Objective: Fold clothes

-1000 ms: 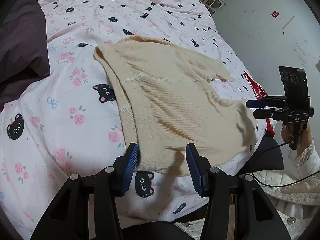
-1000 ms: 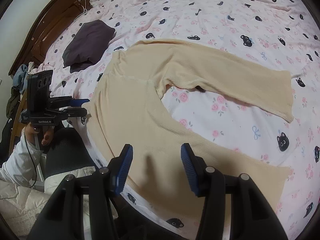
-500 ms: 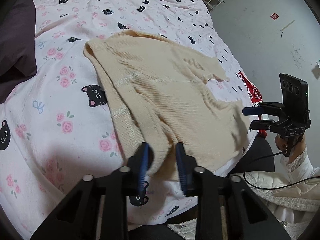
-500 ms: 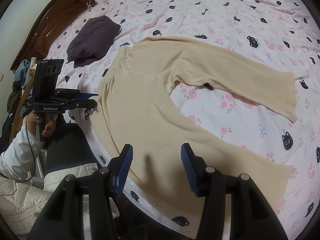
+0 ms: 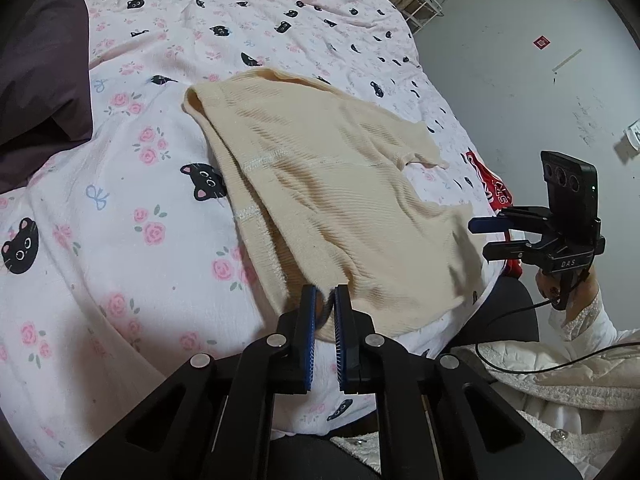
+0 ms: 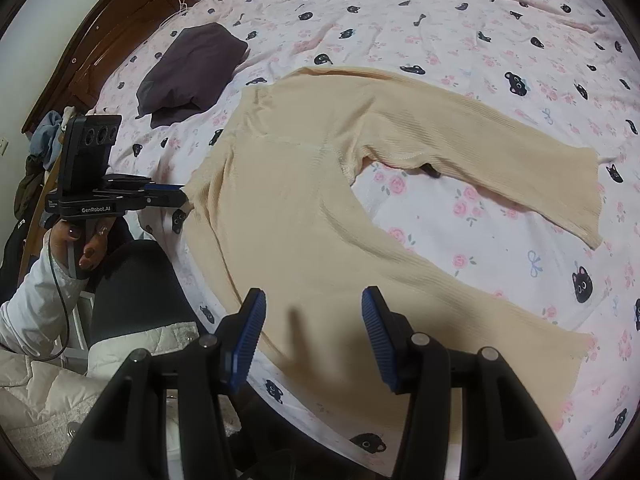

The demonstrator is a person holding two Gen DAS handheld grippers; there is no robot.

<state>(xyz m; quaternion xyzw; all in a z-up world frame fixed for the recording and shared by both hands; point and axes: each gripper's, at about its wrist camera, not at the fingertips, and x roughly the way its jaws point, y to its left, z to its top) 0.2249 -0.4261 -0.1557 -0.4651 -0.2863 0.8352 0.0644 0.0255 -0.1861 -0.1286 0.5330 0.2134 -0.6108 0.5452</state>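
Left wrist view: left gripper [image 5: 325, 294] pinched tight on hem edge of cream ribbed sweater [image 5: 320, 184], blue pads [image 5: 307, 312] pressed together with a fold of knit between, fabric tented up from the grip. Rest of sweater spread ahead of the fingertips on pink cat-print bedsheet [image 5: 120, 200]. Dark folded garment [image 5: 36, 80] far off to the left of the fingers. Right gripper [image 5: 486, 238] off to the right, held by a hand [image 5: 560, 288] in a white sleeve, fingers spread, nothing between them; red item [image 5: 492, 188] just behind it, probably clothing, too hidden to tell.

Right wrist view: right gripper [image 6: 314, 334] hovering above lower sweater [image 6: 304, 208] body, pads [image 6: 250, 332] apart, not touching cloth. One sleeve stretched out ahead and right of the fingertips. Left gripper [image 6: 176, 194] at sweater's left edge, pads closed on the knit. Wooden bed frame [image 6: 80, 68] beyond, far left.
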